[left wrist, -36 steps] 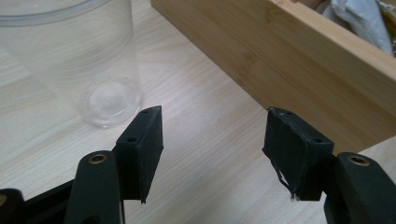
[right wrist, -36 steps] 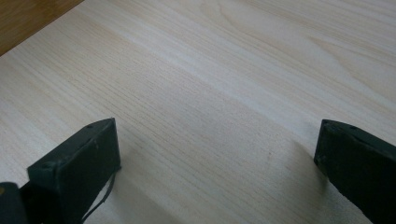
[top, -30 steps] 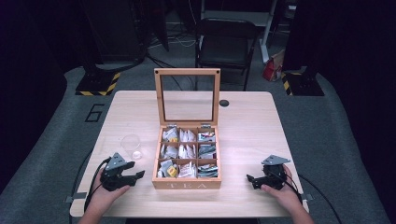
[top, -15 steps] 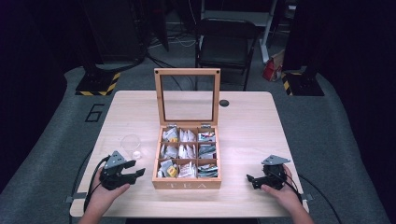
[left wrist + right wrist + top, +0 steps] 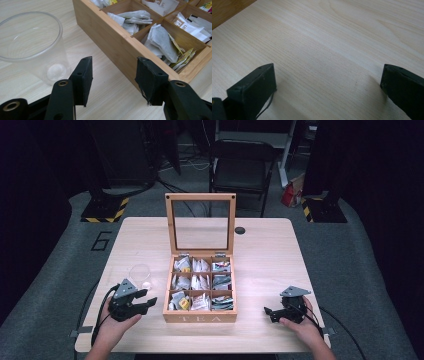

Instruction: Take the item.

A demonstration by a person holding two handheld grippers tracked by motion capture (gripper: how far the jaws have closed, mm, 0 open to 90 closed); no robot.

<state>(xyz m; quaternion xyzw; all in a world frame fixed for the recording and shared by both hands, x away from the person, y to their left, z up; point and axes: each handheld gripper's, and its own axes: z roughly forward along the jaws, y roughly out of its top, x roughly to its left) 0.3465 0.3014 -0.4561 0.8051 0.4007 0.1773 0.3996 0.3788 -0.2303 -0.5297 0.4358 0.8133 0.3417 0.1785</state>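
- Nearest, left gripper (image 5: 146, 302): jaws part-way apart and just been closing, nothing between them; it hovers at the table's (image 5: 270, 245) near-left, aimed at the gap between cup (image 5: 139, 274) and box (image 5: 202, 317).
- Right gripper (image 5: 269, 313): jaws released wide, nothing between them, low over bare wood near the table's near-right edge, well apart from the box.
- Cup: clear plastic, upright, empty, just beyond the left gripper. Risk: it looks light, so a brush from the left jaw could tip or skate it.
- Box: wooden, nine compartments, tea bags (image 5: 160, 40) loose inside. Risk: the right-hand jaw of the left gripper sits close to the box's near wall (image 5: 120, 42); a low reach would likely catch that wall and shove the box.
- Tea bags: crumpled and overlapping; a pinch may well lift two at once, or snag a tag.
- Lid (image 5: 200, 222): glass-paned, standing upright at the box's far edge; it blocks any approach from behind.
- Farthest: chair (image 5: 242, 167) beyond the table, no obstacle.
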